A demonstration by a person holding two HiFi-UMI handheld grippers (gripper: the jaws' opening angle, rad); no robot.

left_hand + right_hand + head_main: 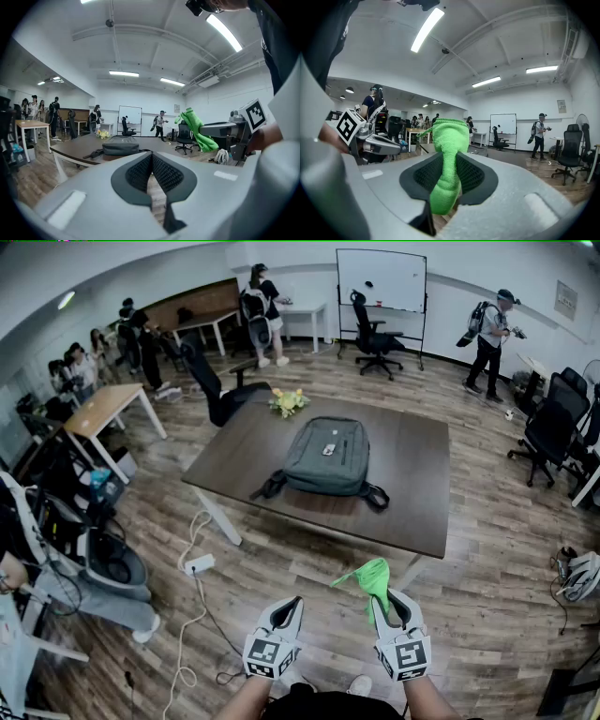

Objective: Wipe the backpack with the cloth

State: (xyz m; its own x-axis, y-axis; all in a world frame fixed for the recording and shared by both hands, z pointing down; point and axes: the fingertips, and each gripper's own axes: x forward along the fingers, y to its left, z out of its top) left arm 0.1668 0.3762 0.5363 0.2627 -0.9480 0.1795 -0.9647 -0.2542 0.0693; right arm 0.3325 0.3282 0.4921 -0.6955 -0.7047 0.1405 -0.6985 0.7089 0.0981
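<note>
Nearest the camera, the right gripper is seen clamped on a green cloth, the left gripper is held beside it with jaws pressed together on nothing, and the grey backpack is laid flat on the dark table well ahead.

backpack: grey-green, flat on dark table, frame centre | cloth: bright green, bunched, pinched in right gripper, lower centre

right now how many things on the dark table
2: the backpack in the middle and a bunch of flowers at the far edge. Anything behind the backpack would be hidden.
</note>
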